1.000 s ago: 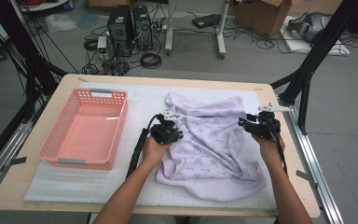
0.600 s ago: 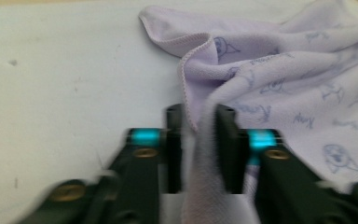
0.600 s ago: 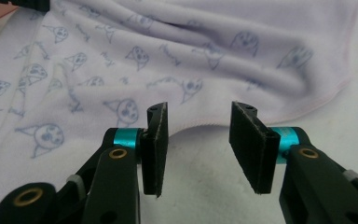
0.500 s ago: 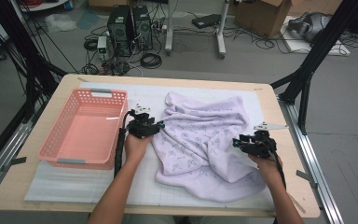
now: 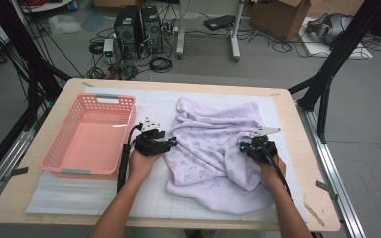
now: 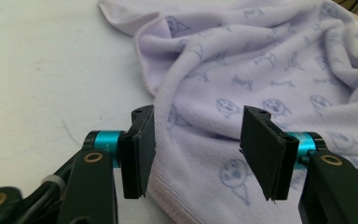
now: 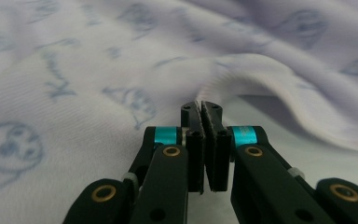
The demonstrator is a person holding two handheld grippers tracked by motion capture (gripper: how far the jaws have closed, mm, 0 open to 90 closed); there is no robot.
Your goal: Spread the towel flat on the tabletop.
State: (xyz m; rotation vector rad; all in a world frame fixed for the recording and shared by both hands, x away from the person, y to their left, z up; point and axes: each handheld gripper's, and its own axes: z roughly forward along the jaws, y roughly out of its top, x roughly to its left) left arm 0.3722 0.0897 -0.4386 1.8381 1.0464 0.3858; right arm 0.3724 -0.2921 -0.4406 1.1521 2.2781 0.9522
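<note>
Shifted lilac towel [image 5: 213,148], white mat [image 5: 154,106]

Towel [image 7: 98,84] edge between shut jaws hidden.

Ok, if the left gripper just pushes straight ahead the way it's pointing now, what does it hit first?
The lavender towel. The left gripper has its jaws open, straddling the towel's hemmed edge, so going on would probably slide the jaws over that edge. Depth is hard to judge, but nothing else lies in that line.
</note>
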